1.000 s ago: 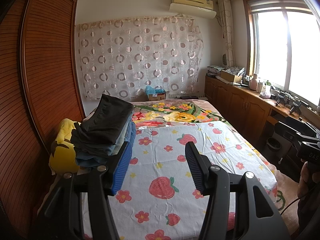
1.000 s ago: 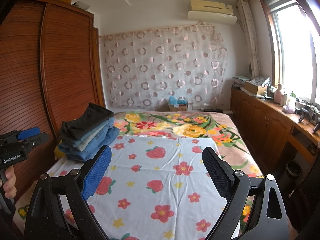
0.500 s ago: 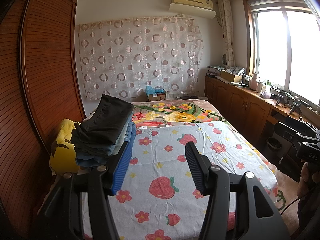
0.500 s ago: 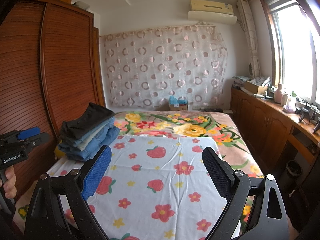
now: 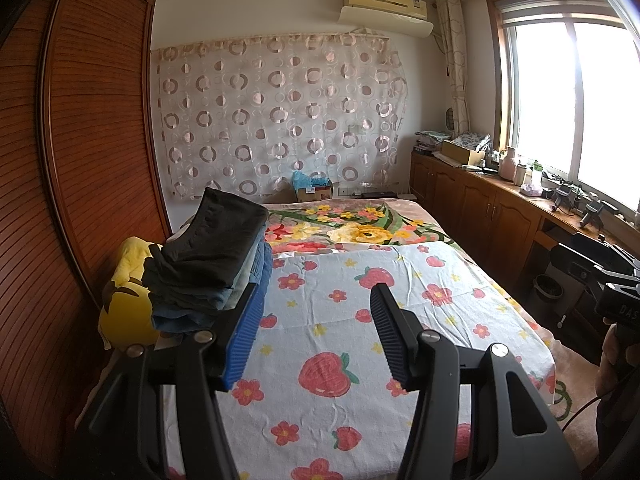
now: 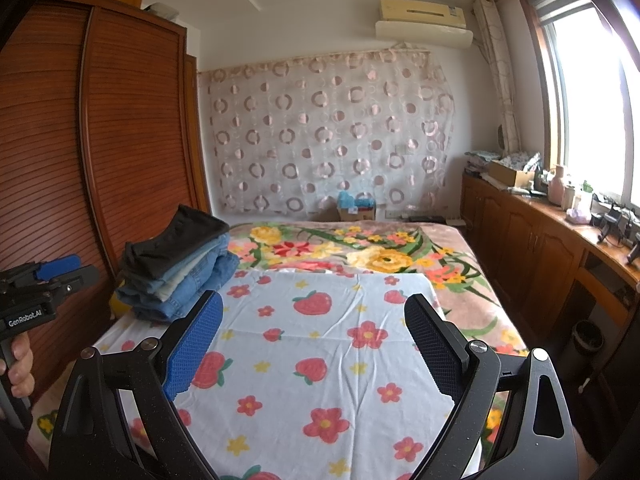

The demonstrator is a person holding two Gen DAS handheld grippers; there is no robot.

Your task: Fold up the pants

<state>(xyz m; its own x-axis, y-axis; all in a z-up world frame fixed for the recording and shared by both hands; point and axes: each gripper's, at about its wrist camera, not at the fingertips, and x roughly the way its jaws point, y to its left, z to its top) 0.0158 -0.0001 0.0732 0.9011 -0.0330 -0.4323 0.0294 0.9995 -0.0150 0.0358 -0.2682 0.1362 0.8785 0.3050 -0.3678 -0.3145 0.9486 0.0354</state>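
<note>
A stack of folded pants (image 5: 208,264) lies at the bed's left side, a black pair on top of several blue jeans; the right wrist view shows the same stack of pants (image 6: 176,268). My left gripper (image 5: 316,332) hovers open above the strawberry-print sheet (image 5: 360,344), its blue pad just right of the stack and apart from it. Over the sheet (image 6: 320,340) my right gripper (image 6: 314,340) is held open, nothing between its fingers. At the left edge of the right wrist view the left gripper's body appears in a hand (image 6: 18,364). No unfolded pants lie on the sheet.
A yellow pillow (image 5: 128,300) lies under and left of the stack. A wooden wardrobe (image 5: 80,160) runs along the left, a low cabinet (image 5: 500,208) with clutter along the right under the window. A floral blanket (image 5: 360,232) covers the bed's far half. A bin (image 5: 550,286) stands on the floor.
</note>
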